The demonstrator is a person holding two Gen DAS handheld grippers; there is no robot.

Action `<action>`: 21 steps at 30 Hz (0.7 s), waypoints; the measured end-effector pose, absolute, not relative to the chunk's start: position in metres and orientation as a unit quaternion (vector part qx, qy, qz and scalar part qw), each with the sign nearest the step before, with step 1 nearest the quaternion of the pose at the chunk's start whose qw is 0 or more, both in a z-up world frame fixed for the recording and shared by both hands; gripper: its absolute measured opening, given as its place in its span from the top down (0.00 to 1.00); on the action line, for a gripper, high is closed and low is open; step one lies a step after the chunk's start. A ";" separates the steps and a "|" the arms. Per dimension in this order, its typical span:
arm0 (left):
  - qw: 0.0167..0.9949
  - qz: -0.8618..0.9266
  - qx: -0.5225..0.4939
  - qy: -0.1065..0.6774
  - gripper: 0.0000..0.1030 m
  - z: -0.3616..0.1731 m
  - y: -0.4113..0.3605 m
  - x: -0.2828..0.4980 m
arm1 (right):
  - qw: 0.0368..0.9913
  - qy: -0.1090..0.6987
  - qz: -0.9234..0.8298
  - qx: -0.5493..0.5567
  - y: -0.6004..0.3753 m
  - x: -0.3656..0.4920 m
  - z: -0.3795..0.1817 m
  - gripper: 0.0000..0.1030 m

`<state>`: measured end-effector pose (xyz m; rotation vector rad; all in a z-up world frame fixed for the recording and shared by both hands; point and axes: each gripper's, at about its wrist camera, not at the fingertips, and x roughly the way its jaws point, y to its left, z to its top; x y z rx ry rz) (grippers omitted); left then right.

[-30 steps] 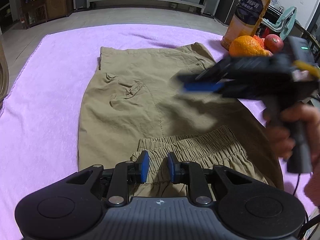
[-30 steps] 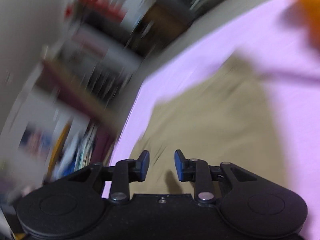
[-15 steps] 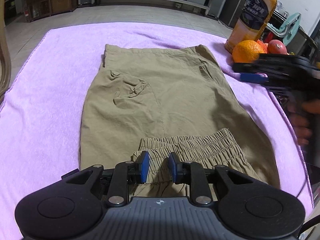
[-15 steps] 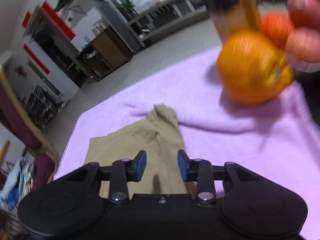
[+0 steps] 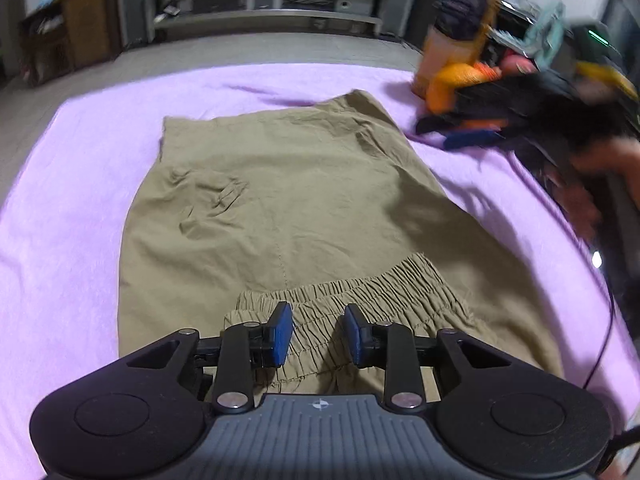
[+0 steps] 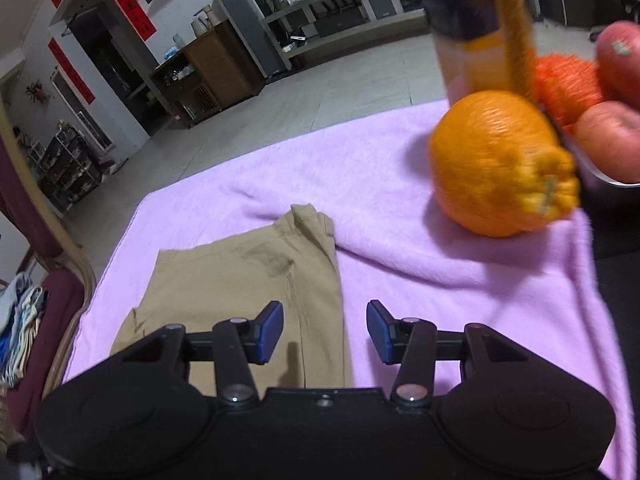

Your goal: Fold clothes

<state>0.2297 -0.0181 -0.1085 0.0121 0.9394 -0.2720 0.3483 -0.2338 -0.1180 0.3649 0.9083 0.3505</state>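
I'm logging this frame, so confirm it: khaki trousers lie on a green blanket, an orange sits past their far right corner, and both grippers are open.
One thing is wrong: the blanket is lilac, not green, as the right wrist view shows. The khaki trousers do lie on it, the orange sits past their far right corner, and the left gripper and right gripper are open.

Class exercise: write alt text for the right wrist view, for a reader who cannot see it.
An open right gripper hovers over the far right corner of khaki trousers spread on a lilac blanket. Beyond it sit a large orange, apples and a juice bottle.
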 end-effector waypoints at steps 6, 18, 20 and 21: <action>0.875 -0.142 0.002 0.462 0.73 -0.108 -0.014 0.234 | 0.855 0.433 0.210 0.193 -0.226 0.391 -0.149 0.57; 0.868 -0.161 -0.008 0.469 0.73 -0.110 -0.010 0.238 | 0.859 0.387 0.279 0.185 -0.214 0.417 -0.157 0.92; 0.868 -0.162 -0.005 0.469 0.73 -0.110 -0.010 0.239 | 0.870 0.365 0.283 0.174 -0.213 0.402 -0.138 0.93; 0.868 -0.161 -0.005 0.469 0.73 -0.110 -0.010 0.239 | 0.875 0.353 0.288 0.164 -0.212 0.392 -0.124 0.93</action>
